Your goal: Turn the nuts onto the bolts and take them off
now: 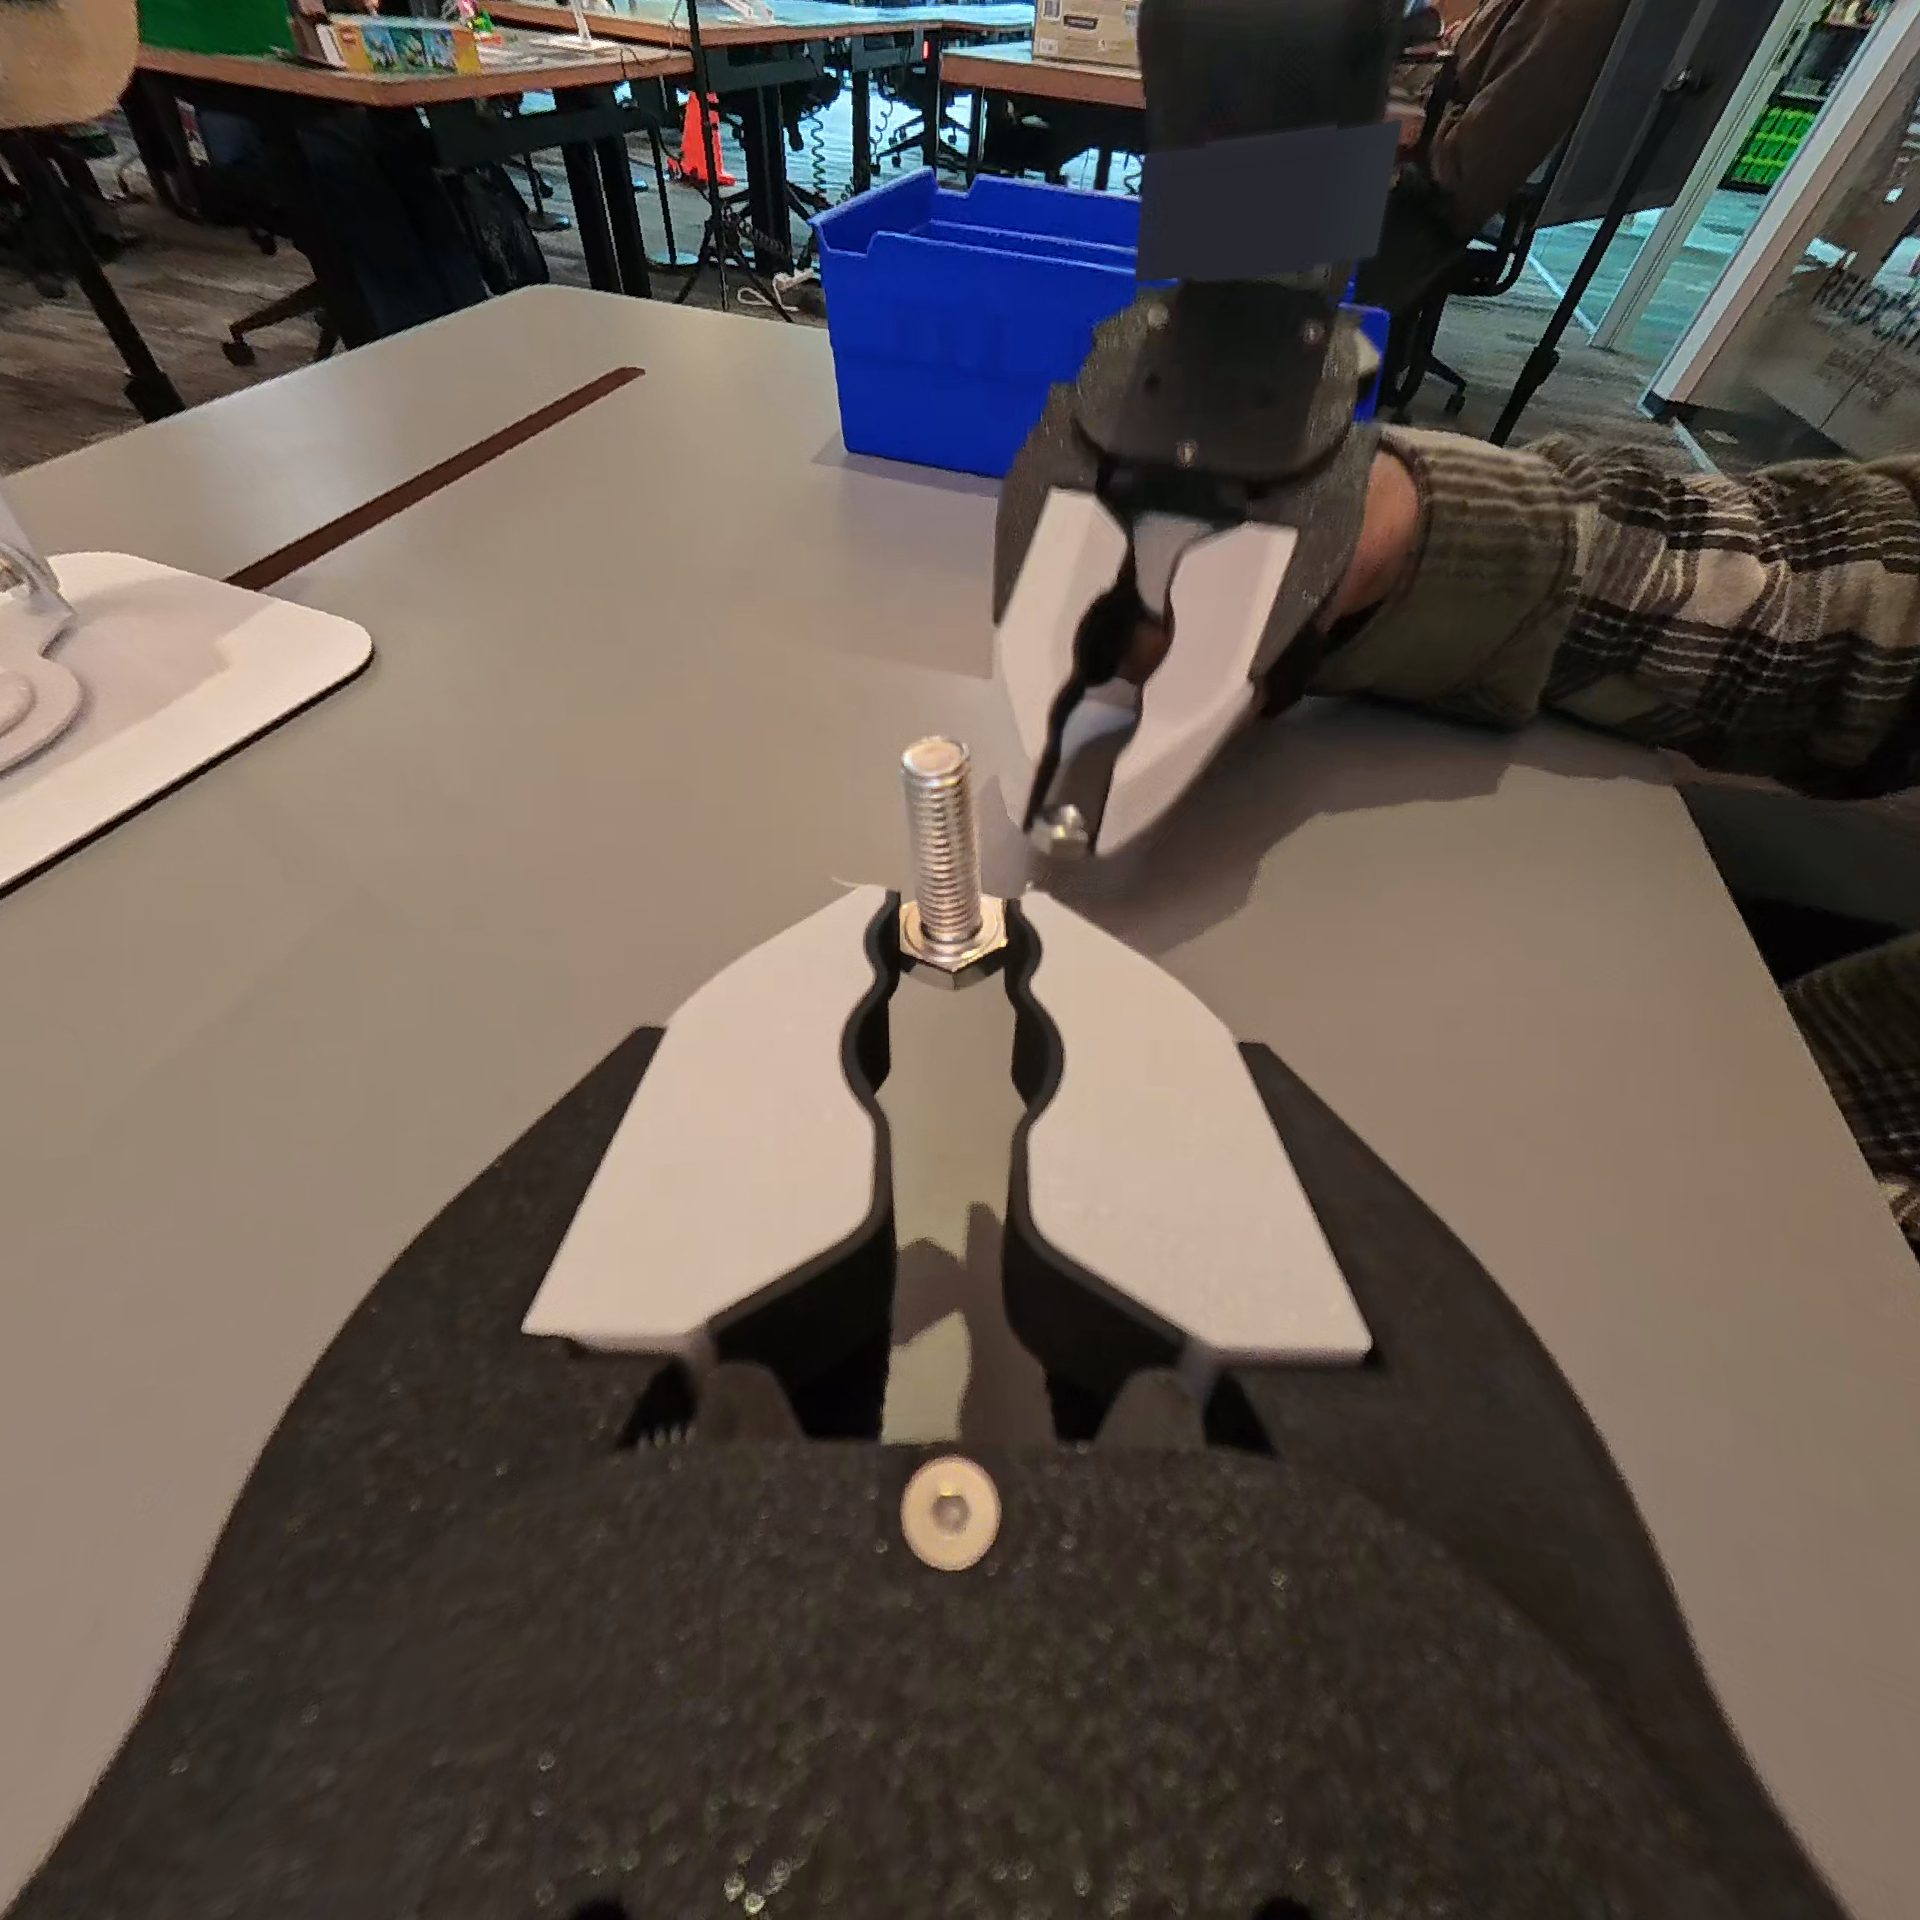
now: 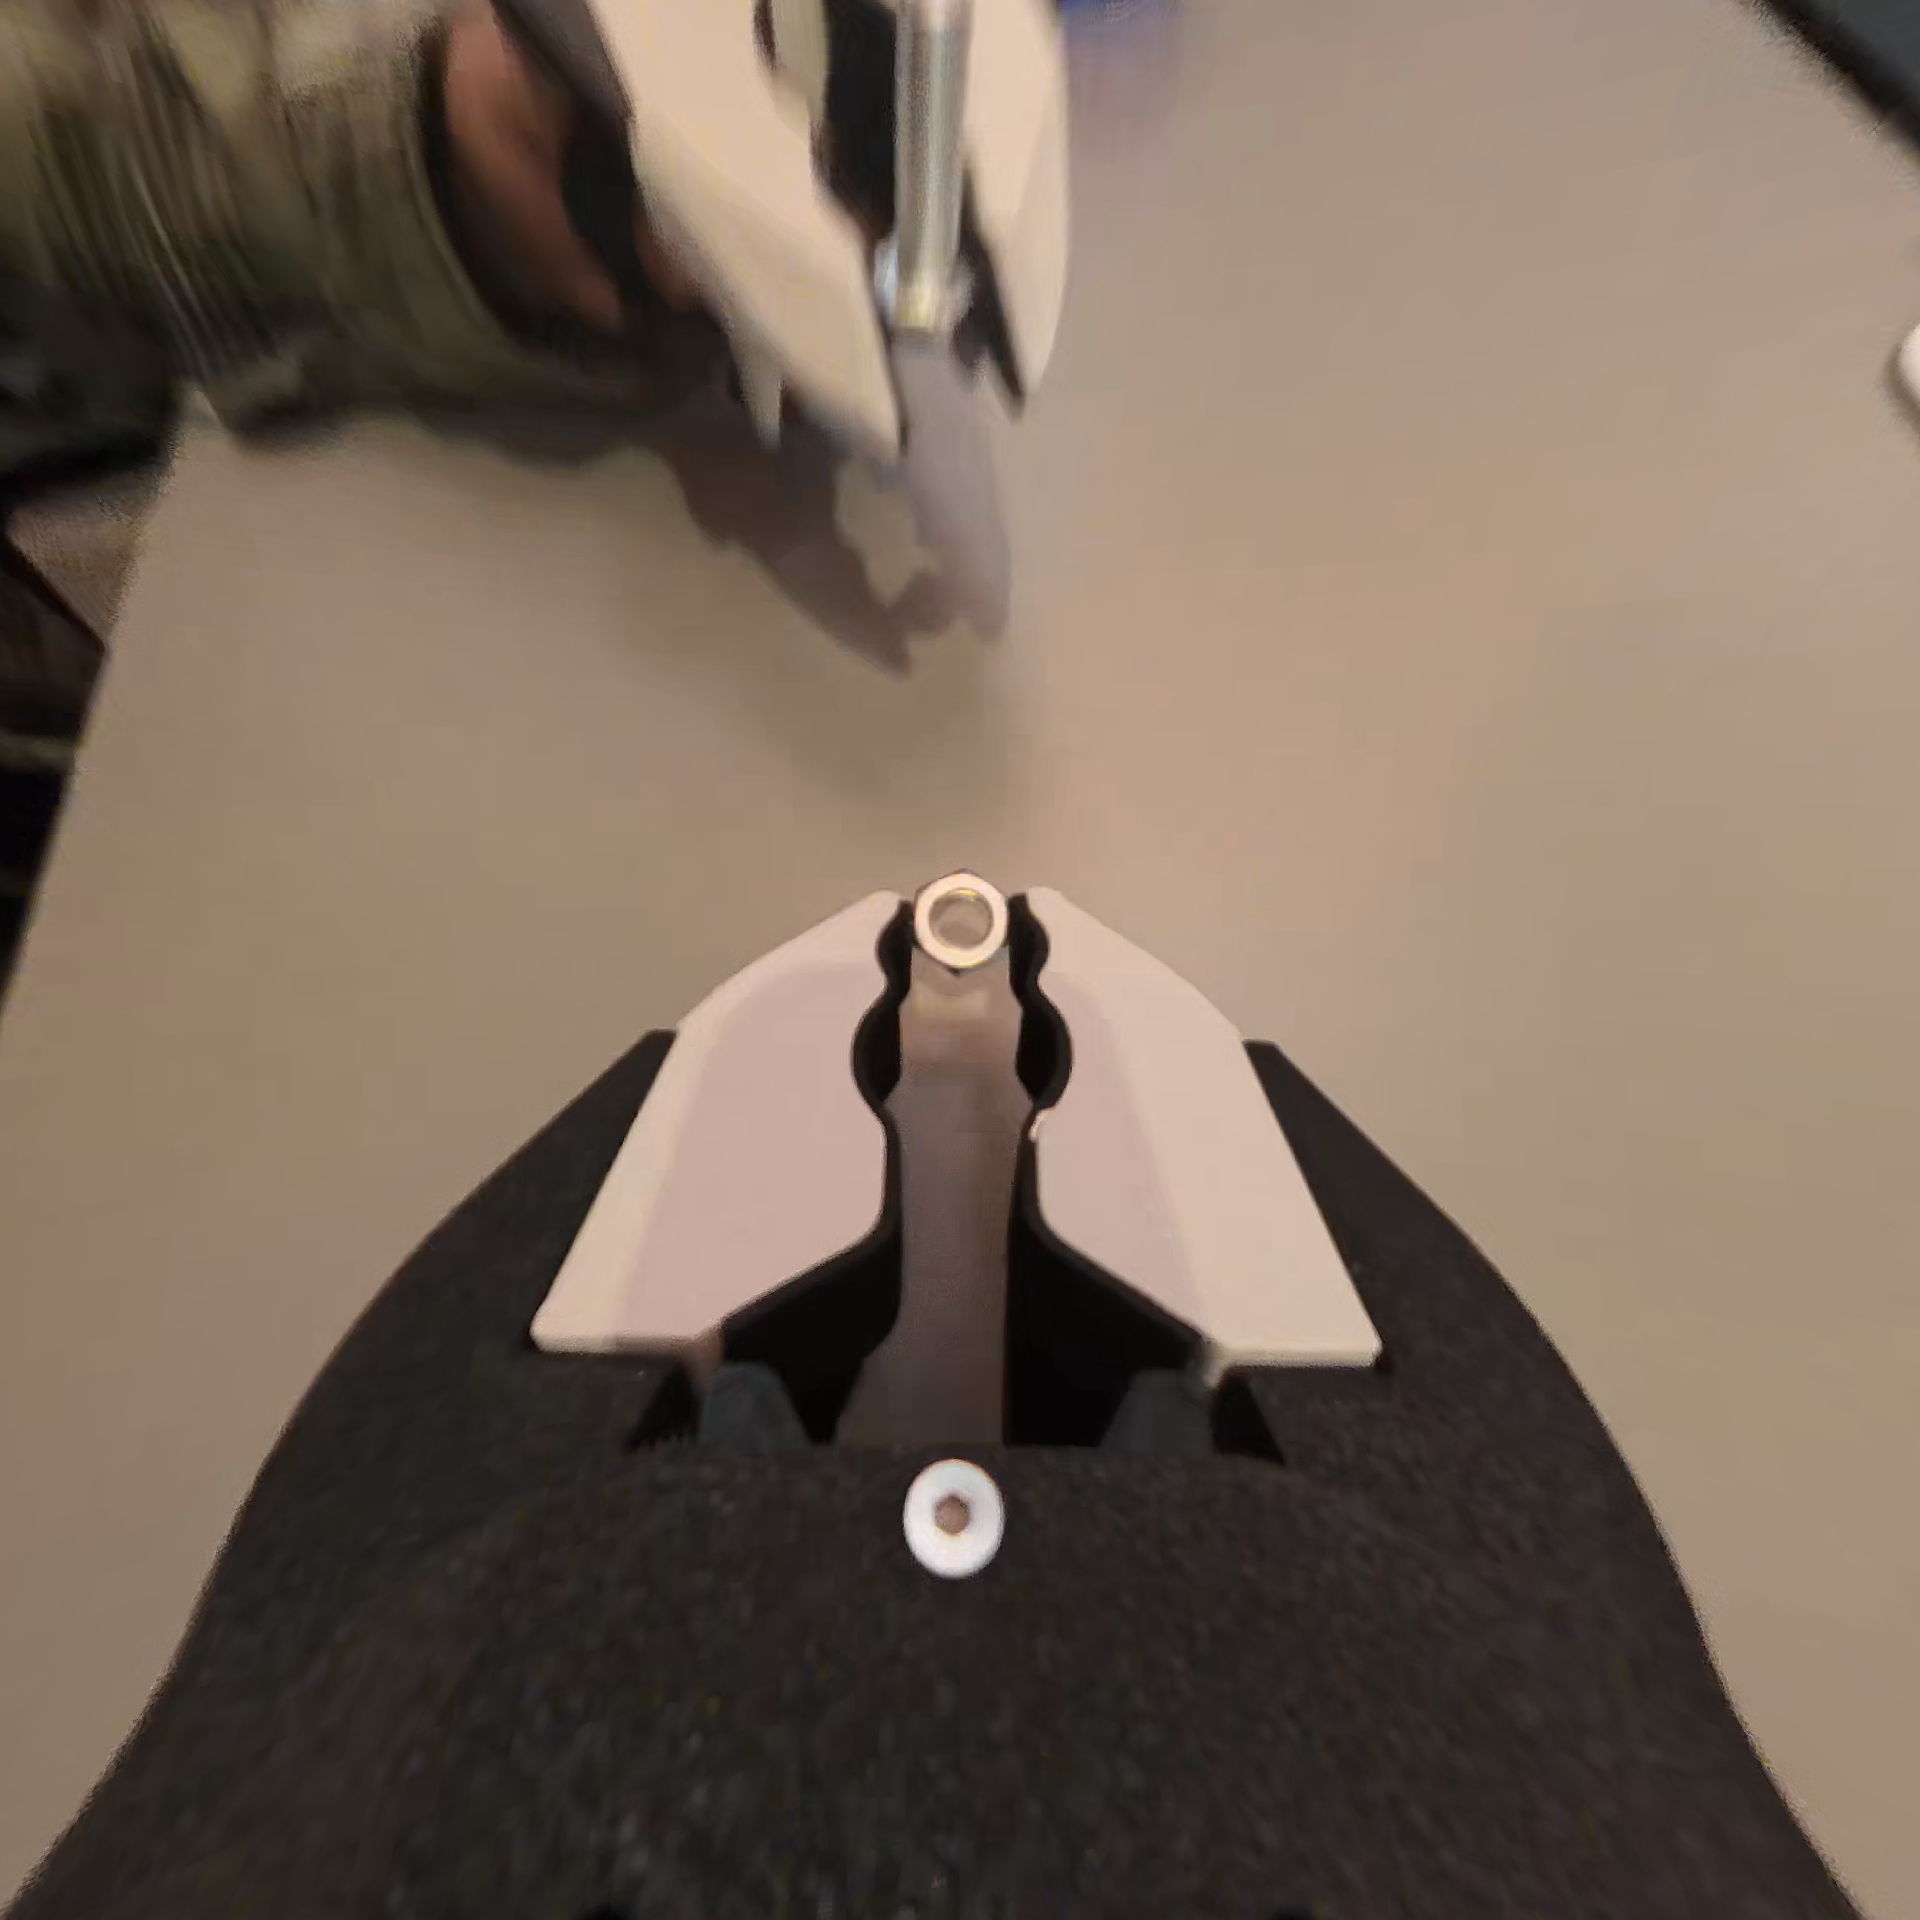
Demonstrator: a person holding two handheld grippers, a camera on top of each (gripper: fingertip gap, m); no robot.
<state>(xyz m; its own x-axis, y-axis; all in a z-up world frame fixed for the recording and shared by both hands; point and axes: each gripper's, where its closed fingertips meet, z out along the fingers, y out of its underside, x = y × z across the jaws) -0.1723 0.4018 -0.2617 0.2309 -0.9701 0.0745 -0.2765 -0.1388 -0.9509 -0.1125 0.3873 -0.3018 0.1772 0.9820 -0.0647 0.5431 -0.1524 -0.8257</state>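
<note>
My left gripper (image 1: pixel 951 940) is shut on the hex head of a silver bolt (image 1: pixel 938 831), which stands upright with its threaded shaft pointing up. My right gripper (image 1: pixel 1060 831) is just to the right of the bolt's shaft, a little below its top, shut on a small silver nut (image 1: pixel 1065 826). In the right wrist view the nut (image 2: pixel 959 922) sits between the tips of my right gripper (image 2: pixel 959 925), its hole facing the camera. The left gripper (image 2: pixel 935 312) with the bolt (image 2: pixel 925 239) shows blurred at the top.
A grey table (image 1: pixel 520 727) lies under both grippers. A blue plastic bin (image 1: pixel 956 312) stands at the back. A white tray (image 1: pixel 177 675) lies at the left edge. A person's plaid sleeve (image 1: pixel 1662 603) rests on the table at the right. Desks and chairs stand beyond. The gap from one gripper's tips to the other's is roughly 8 centimeters.
</note>
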